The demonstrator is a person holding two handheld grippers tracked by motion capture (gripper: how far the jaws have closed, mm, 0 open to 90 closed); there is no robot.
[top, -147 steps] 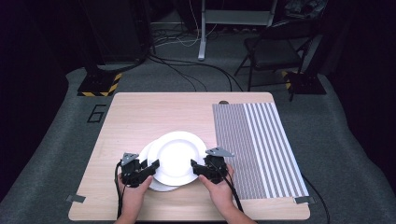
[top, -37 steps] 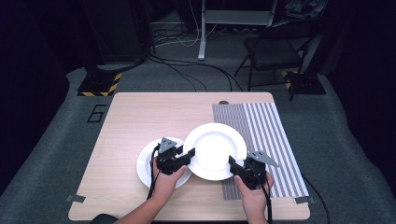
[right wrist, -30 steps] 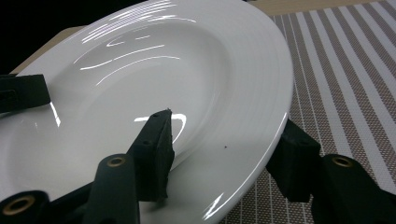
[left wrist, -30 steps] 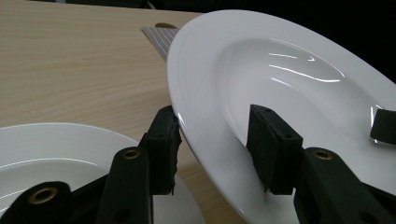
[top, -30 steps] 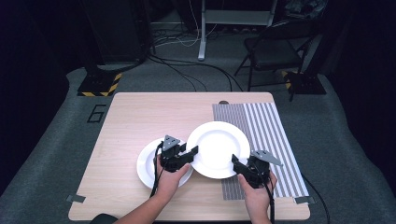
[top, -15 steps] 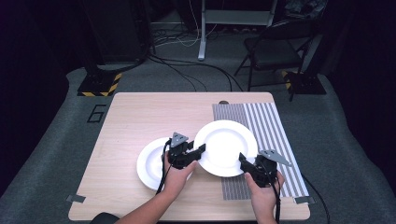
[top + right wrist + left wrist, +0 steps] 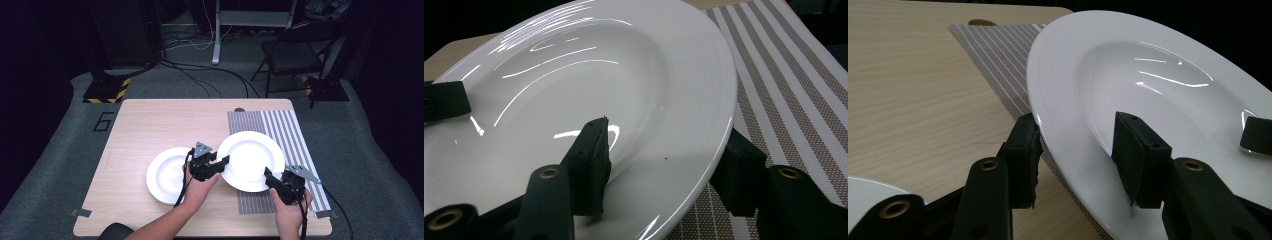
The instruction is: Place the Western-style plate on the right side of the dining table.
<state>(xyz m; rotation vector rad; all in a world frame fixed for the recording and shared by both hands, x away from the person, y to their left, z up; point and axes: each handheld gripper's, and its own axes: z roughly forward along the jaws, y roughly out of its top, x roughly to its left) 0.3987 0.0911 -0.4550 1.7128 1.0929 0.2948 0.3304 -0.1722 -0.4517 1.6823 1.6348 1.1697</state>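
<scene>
The left gripper's fingers [image 7: 1023,155] clamp the rim of the large white plate [image 7: 251,160], one pad under the rim and the other [image 7: 1138,155] on the sloping inner surface, as the left gripper view shows in the lower half of the frame. In the right gripper view, one pad [image 7: 591,160] lies on the plate's inner face at lower centre and the other [image 7: 739,170] sits under the rim at lower right, so this pair is clenched on the same plate too.

In the high view the left gripper [image 7: 220,165] grips the plate's left edge just right of centre frame, and the right gripper [image 7: 272,179] grips its lower right edge. The plate lies over the left border of the striped placemat [image 7: 290,130], in the right half of the wooden table [image 7: 150,120]. In both gripper views its rim stands above the mat, tilted.

A smaller white plate [image 7: 167,175] rests flat on the bare wood, left of the left gripper and partly under that hand [image 7: 197,187]. The right hand [image 7: 290,210] enters from the bottom right.
</scene>
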